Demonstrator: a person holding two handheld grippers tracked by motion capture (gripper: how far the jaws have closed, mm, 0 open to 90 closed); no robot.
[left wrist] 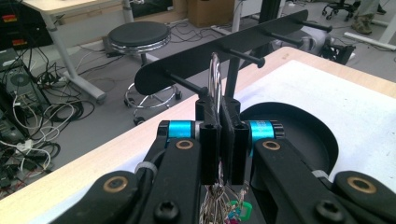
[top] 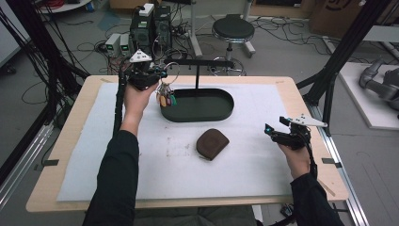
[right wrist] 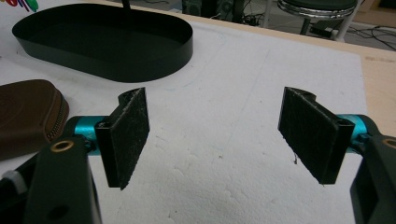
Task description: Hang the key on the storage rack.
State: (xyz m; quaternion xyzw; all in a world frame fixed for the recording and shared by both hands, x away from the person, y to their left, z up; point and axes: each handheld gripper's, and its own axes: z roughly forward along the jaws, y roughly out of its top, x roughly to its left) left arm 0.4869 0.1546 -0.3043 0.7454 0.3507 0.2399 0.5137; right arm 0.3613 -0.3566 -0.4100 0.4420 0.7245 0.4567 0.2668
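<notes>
The left gripper (left wrist: 219,135) pinches the key ring (left wrist: 214,77); it should line the ring up squarely with the peg (left wrist: 187,85) at frame centre.

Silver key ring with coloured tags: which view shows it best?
The high view: the silver key ring with coloured tags hangs whole from the left gripper. The left gripper view shows its loop pinched edge-on; the right gripper view catches tag tips.

Black tray (top: 221,113), brown pouch (top: 212,143), white mat (top: 263,155).
</notes>
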